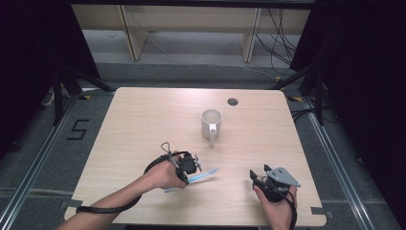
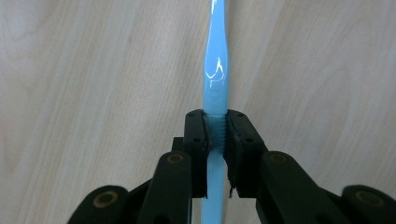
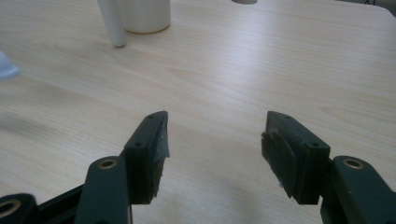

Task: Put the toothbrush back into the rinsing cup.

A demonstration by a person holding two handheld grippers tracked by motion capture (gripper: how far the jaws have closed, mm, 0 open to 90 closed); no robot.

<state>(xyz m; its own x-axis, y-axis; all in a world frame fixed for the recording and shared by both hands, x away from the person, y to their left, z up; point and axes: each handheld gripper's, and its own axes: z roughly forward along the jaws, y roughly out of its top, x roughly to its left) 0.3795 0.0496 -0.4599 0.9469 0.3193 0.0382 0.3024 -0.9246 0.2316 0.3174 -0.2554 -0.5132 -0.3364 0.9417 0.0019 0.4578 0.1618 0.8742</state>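
My left gripper is shut on a slim light blue toothbrush near the table's front, left of centre. In the left gripper view the jaws clamp the toothbrush across its handle, which runs straight ahead over the wood. Whether it rests on the table or hangs just above it is unclear. A white mug stands upright at mid-table, its handle pointing toward the front. My right gripper sits at the front right, open and holding nothing. The mug shows far off to its left.
The light wooden table has a round cable hole at the back right of the mug. Black tripod legs and cables stand on the floor at both sides. A blurred pale blue end of the toothbrush shows at the right gripper view's left edge.
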